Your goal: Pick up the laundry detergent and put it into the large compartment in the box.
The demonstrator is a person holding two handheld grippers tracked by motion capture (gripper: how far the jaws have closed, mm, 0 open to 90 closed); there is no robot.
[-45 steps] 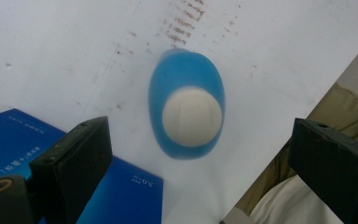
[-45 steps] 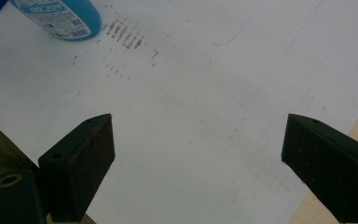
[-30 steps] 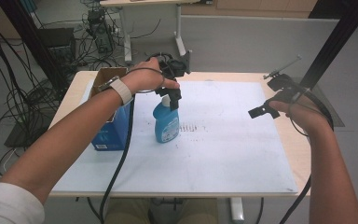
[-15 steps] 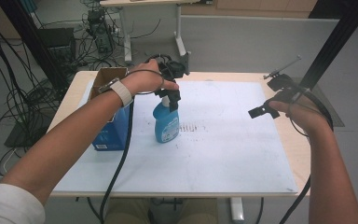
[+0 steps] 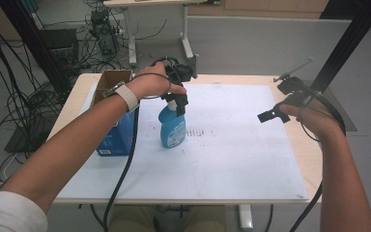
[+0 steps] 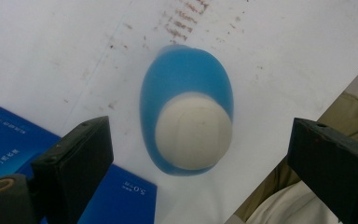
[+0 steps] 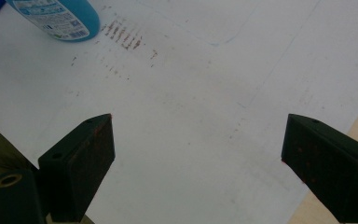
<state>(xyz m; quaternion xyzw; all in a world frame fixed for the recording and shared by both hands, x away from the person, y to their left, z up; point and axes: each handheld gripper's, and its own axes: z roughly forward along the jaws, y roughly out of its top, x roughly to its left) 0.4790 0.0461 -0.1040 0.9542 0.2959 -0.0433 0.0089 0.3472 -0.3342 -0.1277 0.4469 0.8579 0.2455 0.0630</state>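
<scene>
We see the left gripper [image 6: 200, 154] wide above the blue bottle [image 6: 186, 121], its cap hiding the neck; right gripper [image 7: 196, 158] wide over the surface [image 7: 205, 93]

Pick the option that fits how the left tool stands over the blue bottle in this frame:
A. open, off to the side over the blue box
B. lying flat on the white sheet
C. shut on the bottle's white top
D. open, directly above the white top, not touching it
D: in the left gripper view the left tool has its jaws spread wide with the blue bottle and its white top centred between them, clear gaps either side.
</scene>
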